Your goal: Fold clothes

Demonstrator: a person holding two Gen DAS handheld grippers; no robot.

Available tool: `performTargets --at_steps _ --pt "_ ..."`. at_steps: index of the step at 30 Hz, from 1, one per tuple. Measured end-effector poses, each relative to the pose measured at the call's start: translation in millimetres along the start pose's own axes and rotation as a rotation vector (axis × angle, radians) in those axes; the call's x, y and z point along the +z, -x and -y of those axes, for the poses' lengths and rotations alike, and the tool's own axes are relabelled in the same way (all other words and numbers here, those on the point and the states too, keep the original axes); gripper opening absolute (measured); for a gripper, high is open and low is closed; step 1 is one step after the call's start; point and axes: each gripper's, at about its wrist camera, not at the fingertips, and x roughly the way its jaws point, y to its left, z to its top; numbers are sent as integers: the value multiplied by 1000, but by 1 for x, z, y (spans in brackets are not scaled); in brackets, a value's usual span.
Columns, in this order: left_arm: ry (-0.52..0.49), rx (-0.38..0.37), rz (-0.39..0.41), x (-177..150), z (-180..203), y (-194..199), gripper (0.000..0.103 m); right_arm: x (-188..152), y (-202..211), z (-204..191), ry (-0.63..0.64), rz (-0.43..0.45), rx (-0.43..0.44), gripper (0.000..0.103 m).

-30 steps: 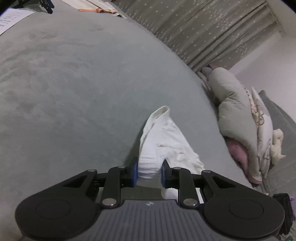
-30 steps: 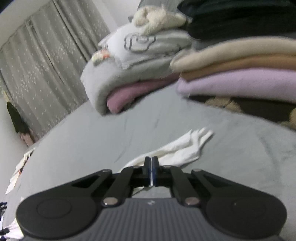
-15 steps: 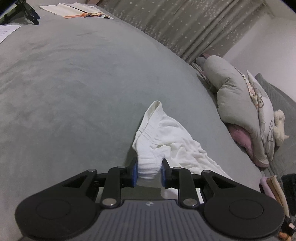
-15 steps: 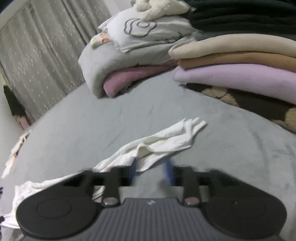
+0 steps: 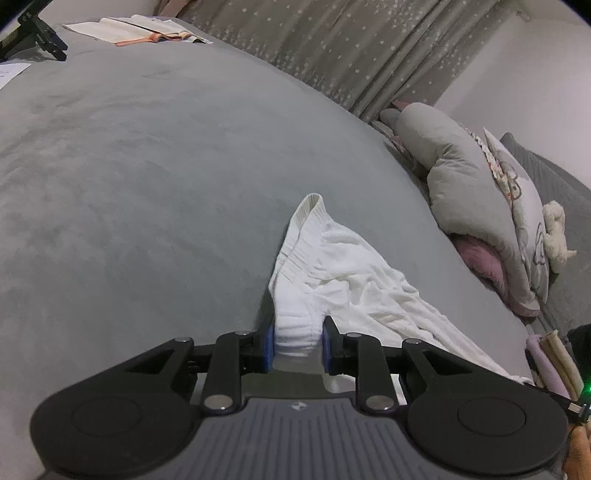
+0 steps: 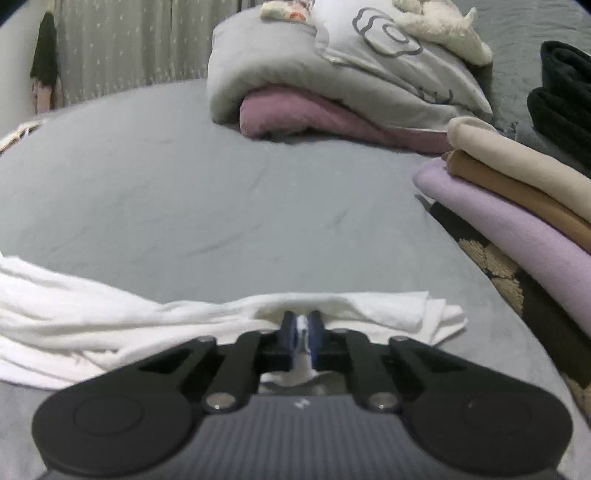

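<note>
A white garment (image 5: 354,288) lies stretched across the grey bed (image 5: 129,184). My left gripper (image 5: 297,334) is shut on its ribbed waistband, which bunches thick between the blue pads. In the right wrist view the same white garment (image 6: 110,314) runs from the left edge to a folded leg end at the right. My right gripper (image 6: 302,328) is shut on a thin pinch of that cloth near the leg end, and a ridge of fabric rises just beyond the fingertips.
A grey quilt over a pink blanket (image 6: 332,92) sits at the back. Folded lilac, brown and beige clothes (image 6: 517,206) are stacked at the right with black ones (image 6: 561,96) behind. Papers (image 5: 147,29) and a black stand (image 5: 33,33) lie far left. Curtains (image 5: 351,48) hang behind.
My right gripper opened, moved down to the garment's leg end and closed on the cloth. The left gripper kept its hold on the waistband and rolled slightly.
</note>
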Motion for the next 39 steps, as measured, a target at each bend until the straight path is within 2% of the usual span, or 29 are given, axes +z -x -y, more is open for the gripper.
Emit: performTargets --at_steps 3,7,10,12,15,17,19,21,22,25,26,29,33,35,39 --pt "9 -17 14 4 -3 14 21 11 10 2 -4 68 -29 2" --pt "-71 -2 21 1 5 33 21 38 27 4 -26 168 -61 2" --pt "-107 12 -4 -5 5 40 21 52 30 -3 0 204 -78 2" --pt "-133 10 -41 -12 1 42 22 58 26 -10 25 207 -89 2" --pt "-167 25 -103 -17 -3 39 24 50 19 -13 -8 184 -74 3" --pt "-169 56 -100 -16 -6 42 28 36 20 -10 -55 163 -56 3" --pt "-168 78 -65 -8 -9 48 38 19 28 -2 -91 158 -56 3" --pt "-151 86 -16 4 -11 52 58 5 35 14 -154 141 -40 8" --pt "-142 82 -7 8 -11 50 60 -2 36 25 -204 133 -25 12" --pt "-137 63 -27 10 -7 38 62 -15 38 56 -342 139 -22 58" --pt "-138 64 -42 6 -5 33 63 -24 42 76 -420 154 -42 60" --pt "-127 77 -69 -10 -4 24 63 -43 46 111 -536 141 -53 62" --pt "-102 103 -88 -28 -7 12 66 -60 35 127 -512 81 -70 63" --pt "-116 100 -80 -30 -1 9 71 -59 30 120 -421 79 -50 63" --pt "-111 77 -81 -34 10 1 71 -43 17 95 -226 87 -59 63"
